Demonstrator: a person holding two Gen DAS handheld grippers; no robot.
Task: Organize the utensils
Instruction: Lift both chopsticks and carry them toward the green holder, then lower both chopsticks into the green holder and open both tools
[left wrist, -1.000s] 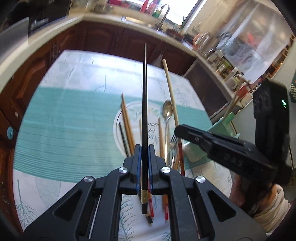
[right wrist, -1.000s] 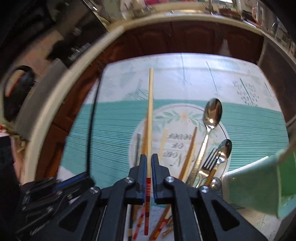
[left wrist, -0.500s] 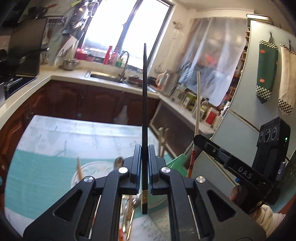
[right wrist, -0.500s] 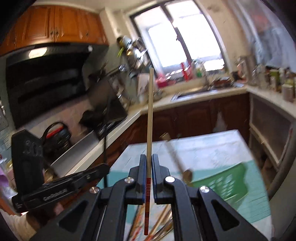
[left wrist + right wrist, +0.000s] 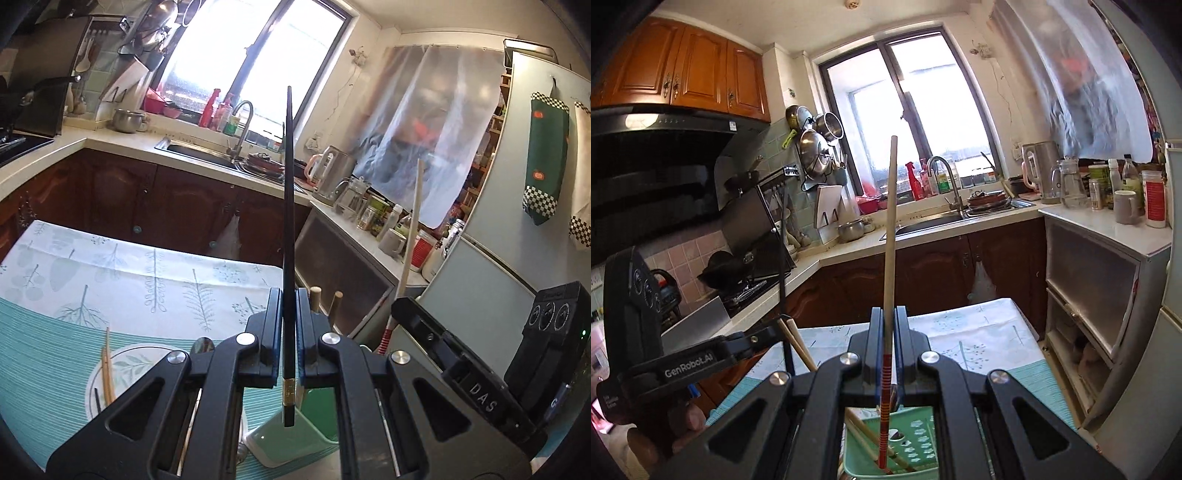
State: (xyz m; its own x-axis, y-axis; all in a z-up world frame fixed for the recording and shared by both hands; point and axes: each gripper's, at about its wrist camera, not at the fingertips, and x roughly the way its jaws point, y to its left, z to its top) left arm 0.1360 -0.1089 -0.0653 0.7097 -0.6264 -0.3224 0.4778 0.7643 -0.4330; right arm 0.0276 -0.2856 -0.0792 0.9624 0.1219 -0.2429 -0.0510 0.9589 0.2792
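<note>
My left gripper [image 5: 289, 332] is shut on a black chopstick [image 5: 288, 221] that stands almost upright, its gold-banded lower end hanging over the green utensil holder [image 5: 291, 439]. My right gripper [image 5: 888, 334] is shut on a pale wooden chopstick [image 5: 891, 240] with a red-striped end that dips into the green holder [image 5: 916, 446], where other wooden chopsticks [image 5: 864, 439] lean. Each gripper shows in the other's view: the right gripper [image 5: 397, 310] with its pale chopstick [image 5: 412, 229], and the left gripper [image 5: 772, 332] with the black chopstick [image 5: 781, 266].
A white plate [image 5: 125, 363] with loose wooden chopsticks [image 5: 107, 369] and a spoon [image 5: 202, 345] lies on the teal and leaf-print tablecloth [image 5: 147, 288]. Dark cabinets, a sink counter [image 5: 934, 221] and a low cupboard [image 5: 1104, 280] ring the table. A hand [image 5: 690, 421] holds the left gripper.
Both grippers rose and tipped up from above the plate, each keeping its chopstick. The views swung from the tabletop to the kitchen, and the green holder now sits under both.
</note>
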